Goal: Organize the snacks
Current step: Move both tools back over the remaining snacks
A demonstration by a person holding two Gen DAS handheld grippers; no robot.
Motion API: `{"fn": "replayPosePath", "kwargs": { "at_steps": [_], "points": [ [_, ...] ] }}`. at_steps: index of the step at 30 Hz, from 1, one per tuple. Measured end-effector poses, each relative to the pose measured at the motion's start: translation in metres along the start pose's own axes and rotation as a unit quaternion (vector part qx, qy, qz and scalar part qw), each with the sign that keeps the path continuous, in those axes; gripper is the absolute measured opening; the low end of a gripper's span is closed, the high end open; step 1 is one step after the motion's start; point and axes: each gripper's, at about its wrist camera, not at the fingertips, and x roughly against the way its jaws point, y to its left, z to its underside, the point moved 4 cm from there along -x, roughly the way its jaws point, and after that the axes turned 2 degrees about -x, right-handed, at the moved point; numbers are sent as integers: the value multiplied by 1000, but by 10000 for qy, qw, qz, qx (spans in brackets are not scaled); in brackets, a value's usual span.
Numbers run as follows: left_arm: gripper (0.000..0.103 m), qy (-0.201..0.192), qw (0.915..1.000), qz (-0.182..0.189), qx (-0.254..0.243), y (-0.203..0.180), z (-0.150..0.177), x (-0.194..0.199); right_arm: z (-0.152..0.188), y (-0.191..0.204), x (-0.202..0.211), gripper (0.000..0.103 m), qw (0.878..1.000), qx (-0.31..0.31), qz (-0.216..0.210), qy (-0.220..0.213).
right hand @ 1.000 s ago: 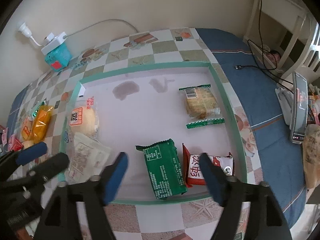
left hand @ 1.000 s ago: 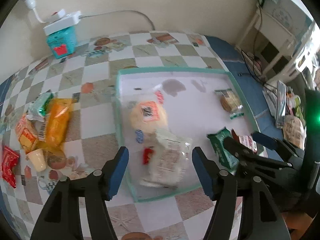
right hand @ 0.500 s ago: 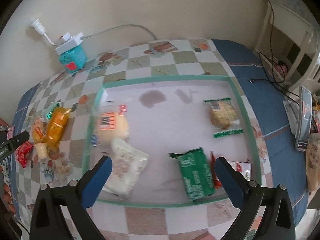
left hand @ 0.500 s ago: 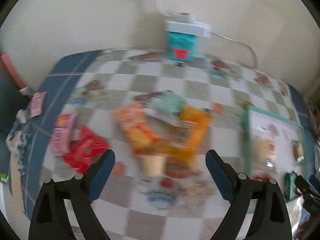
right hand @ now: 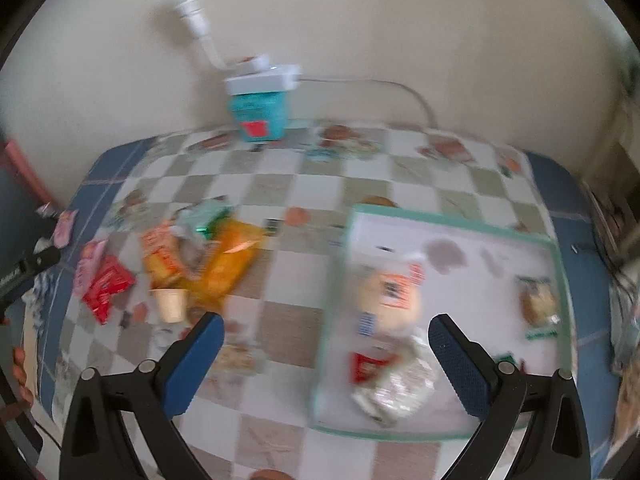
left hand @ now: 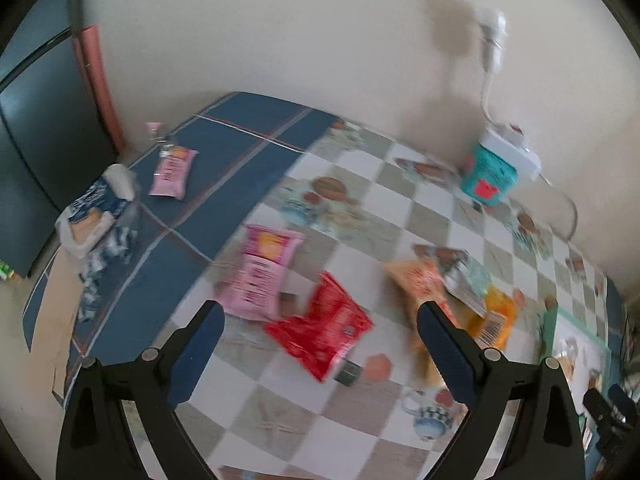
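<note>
Left gripper (left hand: 320, 332): fingers (left hand: 200, 344) spread wide, nothing between them; they had just been opening. Right gripper (right hand: 326, 344): fingers (right hand: 460, 364) equally wide and empty, also just opened.

Below the left fingers lay a red packet (left hand: 322, 330) flat on the bench (left hand: 352, 184), a pink packet (left hand: 262, 276) touching its upper left corner. Just right of the red one, an orange packet (left hand: 424, 280) and a yellow packet (left hand: 494, 314) overlapped in a heap. A second small pink packet (left hand: 172, 174) sat well apart on the blue border.

In the right view the tray (right hand: 448, 216) held a round bun (right hand: 390, 300), a clear bag (right hand: 396, 388) and a biscuit pack (right hand: 538, 302). The loose heap sat left of it, with a paper cup (right hand: 170, 304) beside the yellow packet.

Risks, as judged:
- Both views were smeared; a close made in this state could land off-centre and nip a packet corner, which would slip.
- Red and pink touched, so wide fingers could catch both, or push one off toward the blue edge.
- The orange-yellow heap overlapped; lifting one might drag its neighbour or tip the cup.
- Flat foil lies low; fingers coming down steeply could skid over it rather than get under.
- The bun and the clear bag lay close to the tray's near left side, so a drop there could pile onto them.
</note>
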Motion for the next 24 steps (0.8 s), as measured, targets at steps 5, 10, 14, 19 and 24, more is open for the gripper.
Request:
{"fn": "replayPosePath", "kwargs": {
  "at_steps": [5,10,14,19,24],
  "points": [
    [97,99,9989,-50,452,42,-3,-5,-4,46,-12,103,9984,524,-227,23],
    [97,240,9951,-12,963,76,0,-18,-5,69,-34,103,9965,714,-414,142],
    [97,349,9939,211,1023,71,1,-32,-9,75,-56,103,9957,702,-552,252],
    [97,645,9969,353,277,30,4,-57,-19,68,-84,103,9964,477,-578,404],
    [96,828,9940,328,-635,-12,12,-77,-28,63,-105,103,9955,242,-756,515]
  ]
}}
